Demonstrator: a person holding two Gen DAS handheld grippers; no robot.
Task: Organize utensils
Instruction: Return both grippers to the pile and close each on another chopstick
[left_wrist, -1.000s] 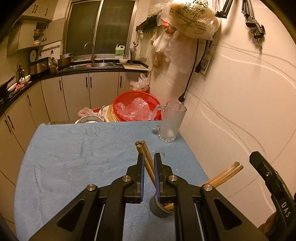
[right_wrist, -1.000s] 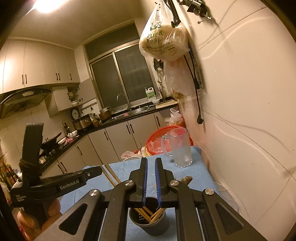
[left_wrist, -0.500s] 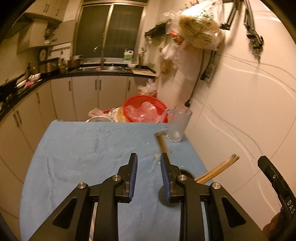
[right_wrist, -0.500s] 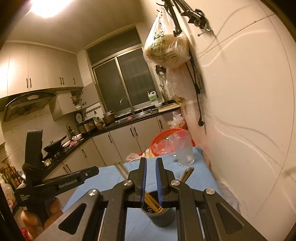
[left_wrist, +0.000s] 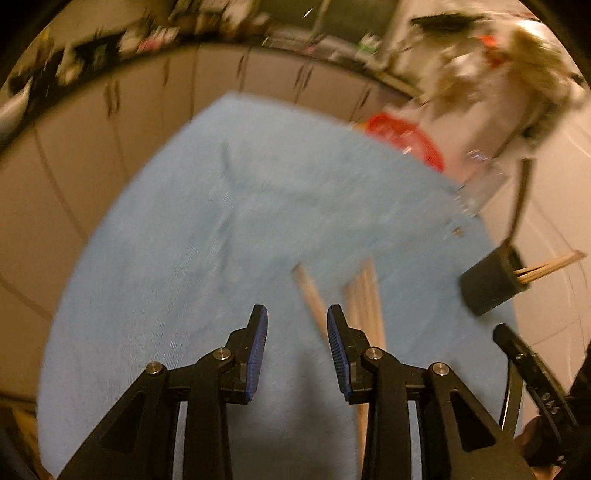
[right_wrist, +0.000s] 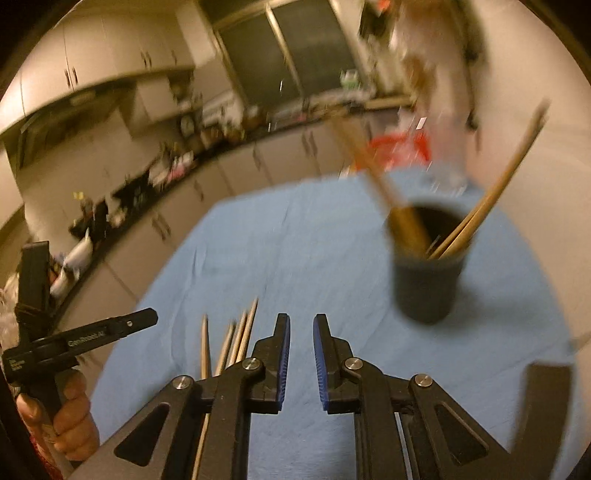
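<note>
My left gripper (left_wrist: 295, 332) hangs over the blue cloth (left_wrist: 221, 229) with its jaws opening and nothing pinched between them. Several loose chopsticks (left_wrist: 364, 299) lie on the cloth just past its right finger. The dark cup (left_wrist: 489, 282) stands further right by the wall, with chopsticks poking out of it. In the right wrist view the same cup (right_wrist: 428, 273) is ahead and to the right, holding leaning chopsticks (right_wrist: 495, 195). My right gripper (right_wrist: 301, 332) is barely parted and holds nothing. The loose chopsticks (right_wrist: 236, 336) lie left of it.
A glass mug (left_wrist: 480, 184) and a red basket (left_wrist: 406, 136) sit at the cloth's far right corner, near the white wall. A hand (right_wrist: 70, 417) carries the left gripper's handle (right_wrist: 74, 339) at the left. Cabinets run behind the table. Both views are motion-blurred.
The left jaws went from shut on chopsticks over the cup to open. Both grippers dropped and tilted down towards the cloth, away from the cup. The right jaws parted slightly.
</note>
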